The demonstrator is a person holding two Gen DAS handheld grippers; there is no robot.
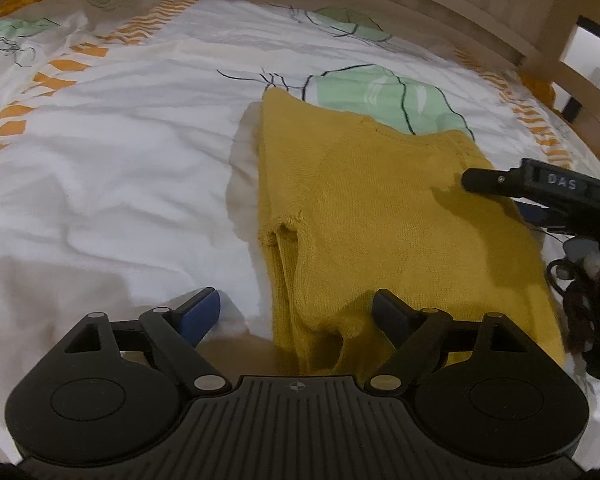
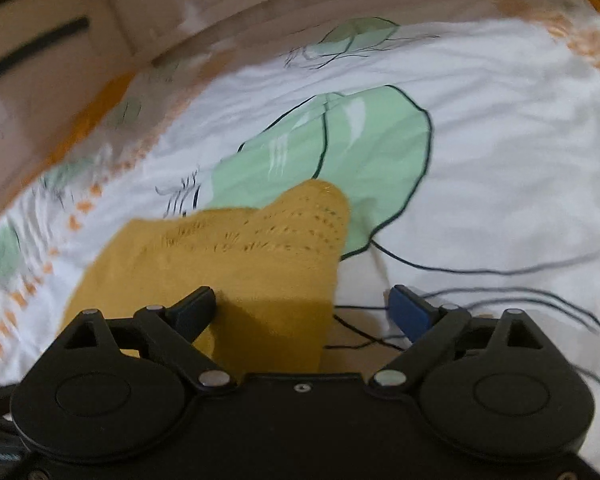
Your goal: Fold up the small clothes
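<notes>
We hold both grippers, left gripper (image 1: 296,312) and right gripper (image 2: 304,308), wide open and empty (2 near edges straddled) over the mustard knit sweater (image 1: 380,208), low-centre, ready to pinch.

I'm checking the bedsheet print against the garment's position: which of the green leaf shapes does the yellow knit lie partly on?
The big green leaf just beyond the mustard knit garment; its far corner overlaps it. The other leaves lie apart, nearer the wooden bed frame.
</notes>
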